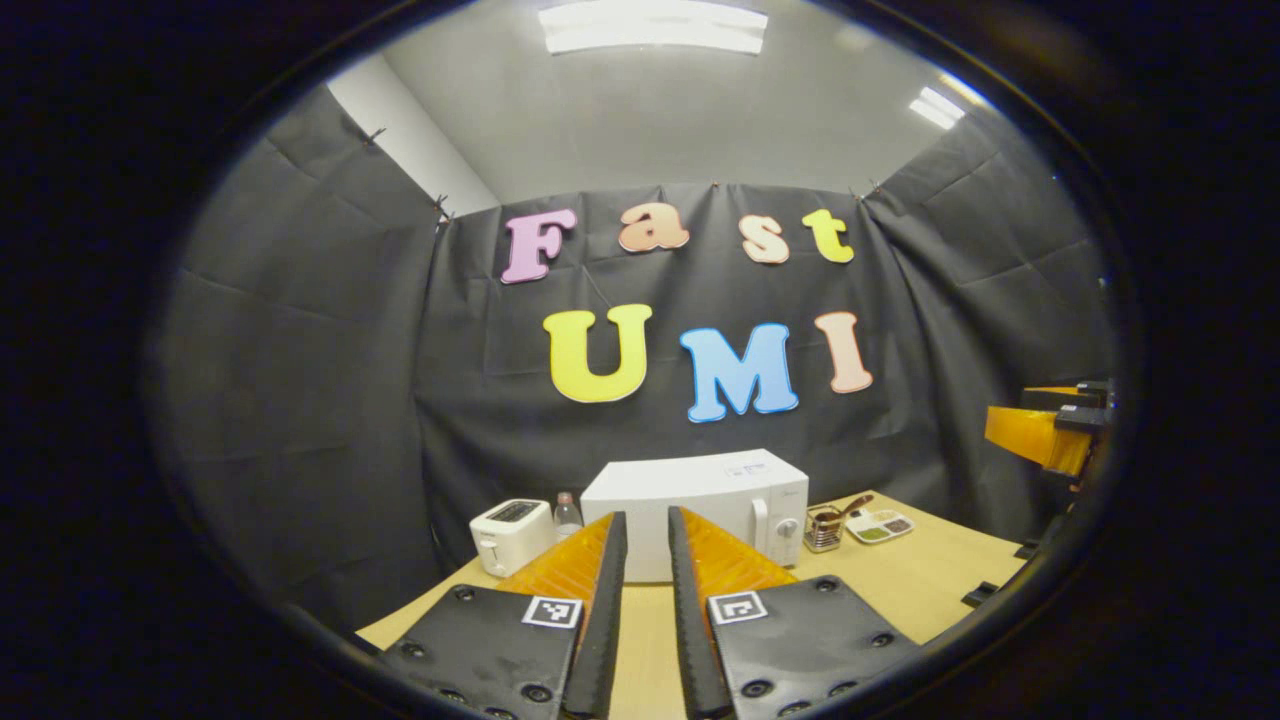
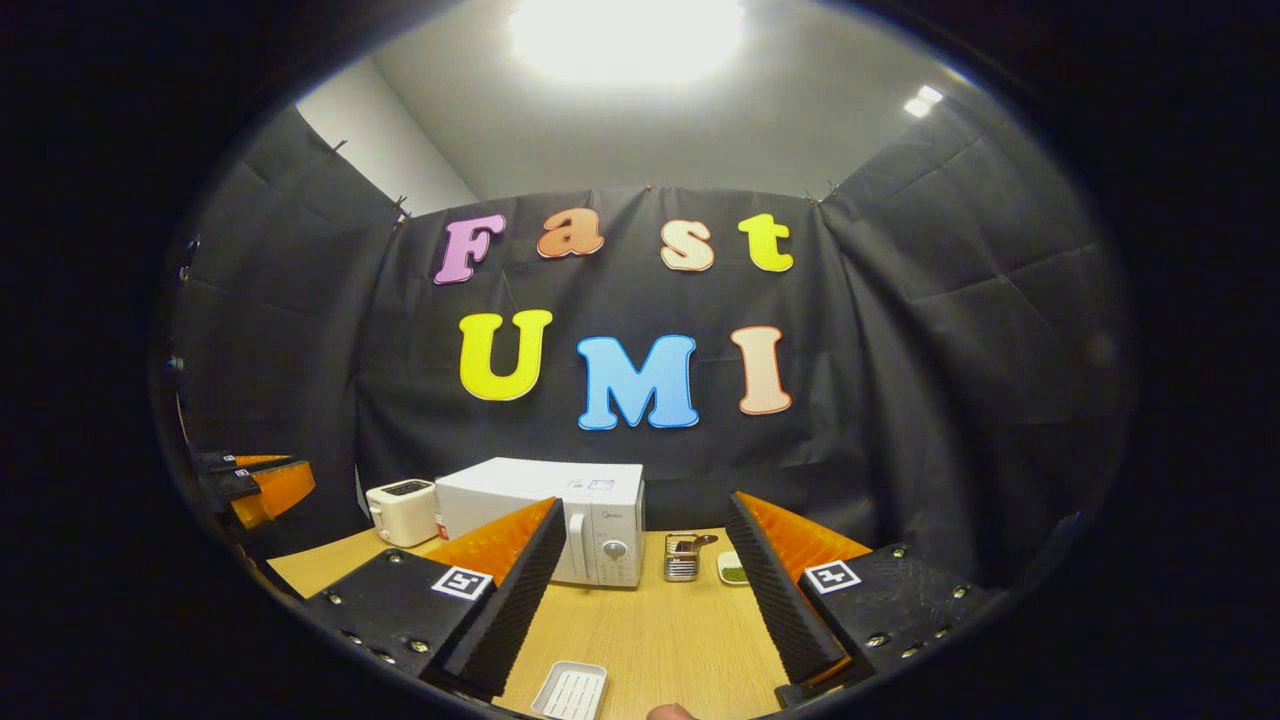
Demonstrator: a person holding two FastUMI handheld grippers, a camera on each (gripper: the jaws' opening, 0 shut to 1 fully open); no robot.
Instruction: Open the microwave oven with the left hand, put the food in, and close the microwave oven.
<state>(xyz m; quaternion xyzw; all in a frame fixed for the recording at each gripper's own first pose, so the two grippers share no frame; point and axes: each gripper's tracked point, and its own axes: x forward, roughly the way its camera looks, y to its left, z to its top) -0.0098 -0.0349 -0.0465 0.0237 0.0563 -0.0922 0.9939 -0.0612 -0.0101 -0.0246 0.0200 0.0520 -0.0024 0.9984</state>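
Microwave sits at the back of the table, door shut, toaster just beside it. Stiff, heavy box, so it prob won't slide when you pull. Take the door by its vertical handle, next to the control panel. Long axis runs side to side; door faces you. Left gripper: jaws nearly closed, gripping nothing. Right gripper: jaws wide apart, nothing held. White tray lies near you, looks light & rigid; can't tell if food's on it.
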